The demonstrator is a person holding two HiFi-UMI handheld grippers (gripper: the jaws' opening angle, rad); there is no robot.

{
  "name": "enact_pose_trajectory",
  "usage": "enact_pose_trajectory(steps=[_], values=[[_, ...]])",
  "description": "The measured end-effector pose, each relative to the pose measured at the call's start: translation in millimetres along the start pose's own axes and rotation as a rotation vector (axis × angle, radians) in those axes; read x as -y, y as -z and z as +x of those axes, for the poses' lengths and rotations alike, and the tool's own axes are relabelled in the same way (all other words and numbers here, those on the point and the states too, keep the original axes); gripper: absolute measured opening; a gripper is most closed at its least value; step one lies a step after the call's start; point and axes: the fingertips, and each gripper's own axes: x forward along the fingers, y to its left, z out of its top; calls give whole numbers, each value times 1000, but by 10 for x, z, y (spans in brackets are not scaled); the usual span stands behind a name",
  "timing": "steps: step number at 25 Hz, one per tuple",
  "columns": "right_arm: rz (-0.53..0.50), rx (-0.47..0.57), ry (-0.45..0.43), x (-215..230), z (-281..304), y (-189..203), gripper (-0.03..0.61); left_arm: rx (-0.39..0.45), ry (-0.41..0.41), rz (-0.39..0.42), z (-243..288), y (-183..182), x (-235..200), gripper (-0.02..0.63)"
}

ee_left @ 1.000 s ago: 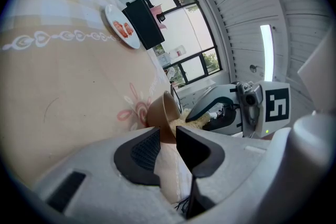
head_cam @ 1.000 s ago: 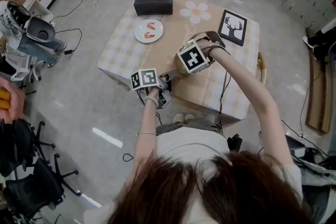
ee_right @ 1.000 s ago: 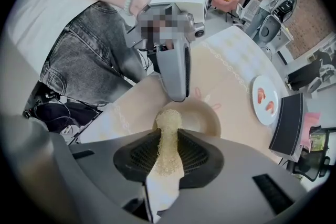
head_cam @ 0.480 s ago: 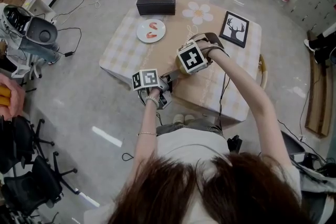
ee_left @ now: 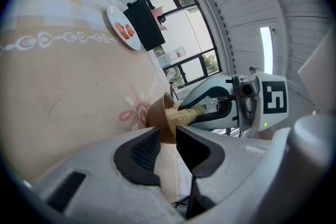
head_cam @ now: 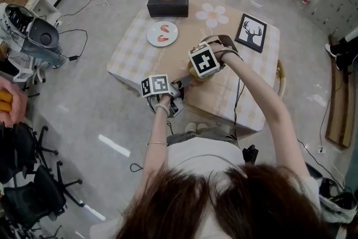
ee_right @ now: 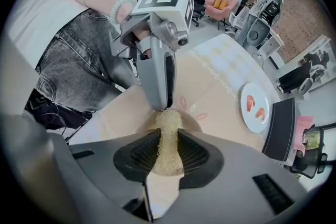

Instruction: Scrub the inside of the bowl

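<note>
Right gripper (ee_right: pixel 168 134) — loofah scrubber (ee_right: pixel 168 157) inside bowl (ee_right: pixel 190 124)

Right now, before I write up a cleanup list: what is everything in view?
table: one, pale checked cloth, middle of the floor
tissue box: one, black with pink tissue, table's far edge
plate: one, white with pink pieces, beside the tissue box
daisy shape: one, white, on the cloth
deer picture: one, black frame, far right corner
bowl: one, brown, table's near edge
scrubber: one, straw-coloured, inside the bowl
office chairs: several, black, on the floor
left gripper: one, grey, clamped on the bowl's rim
right gripper: one, grey, clamped on the scrubber
</note>
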Motion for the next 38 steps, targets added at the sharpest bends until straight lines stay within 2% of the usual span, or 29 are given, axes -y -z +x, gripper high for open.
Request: enact_pose_trajectory(steps=[10,15,20,27,34,38], values=[[13,10,38,90,-26,24,91,-13,-2,4,21,30,9,102],[64,60,66,102,-78,58,91,-4,-1,3,-8,30,39,101],[204,208,102,49,-182,108,91,65,-13,48,-74,-52,113,87],[438,421,178,-28,-248,259,91,138,-67,177,-100,-141,165,38],[608,611,270,-91,-358,393,91,159,-99,295,-13,-119,277,26],[707,774,321,-111,-489,409,91,200,-106,389,-28,-175,394,21]])
